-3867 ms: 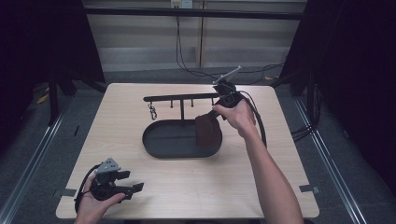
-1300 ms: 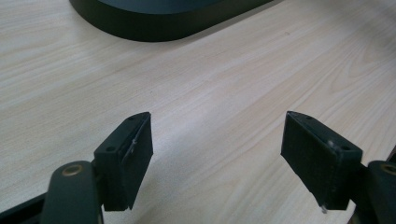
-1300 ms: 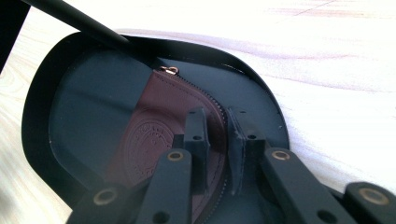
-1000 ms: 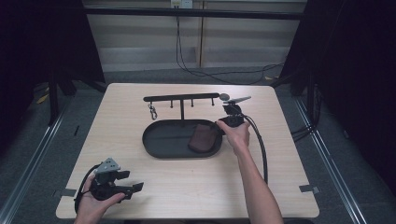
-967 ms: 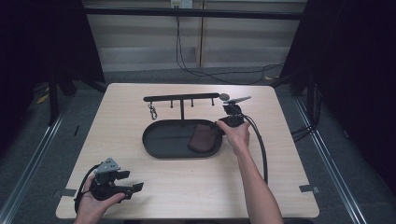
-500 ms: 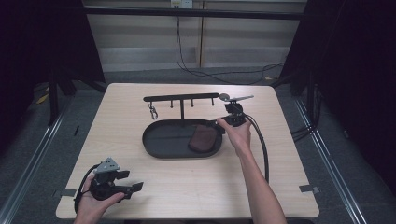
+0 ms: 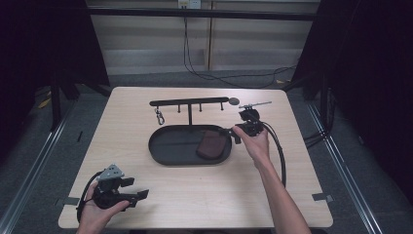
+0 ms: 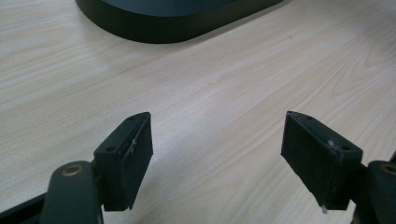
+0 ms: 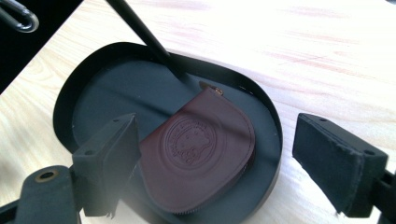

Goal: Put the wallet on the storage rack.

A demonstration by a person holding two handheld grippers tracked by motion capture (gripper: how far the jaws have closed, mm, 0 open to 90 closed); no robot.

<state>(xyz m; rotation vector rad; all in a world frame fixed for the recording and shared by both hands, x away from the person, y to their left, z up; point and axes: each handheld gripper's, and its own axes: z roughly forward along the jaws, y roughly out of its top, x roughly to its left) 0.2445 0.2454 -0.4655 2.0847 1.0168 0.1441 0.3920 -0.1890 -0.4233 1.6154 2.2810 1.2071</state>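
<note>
Right gripper drawn back from the tray, jaws just opened, nothing between them.
Brown pouch lying released in tray's right end; left gripper agape, empty, over bare table.

Your right gripper sits at the end of a long, outstretched forearm, your hand wrapped around its body from behind, the cable looping back beside your wrist. Its jaws have just been opening and now stand wide apart with nothing between the pads. Your left gripper stays low and close to you, gripped in your left hand, jaws level, spread wide, nothing between them.
</note>
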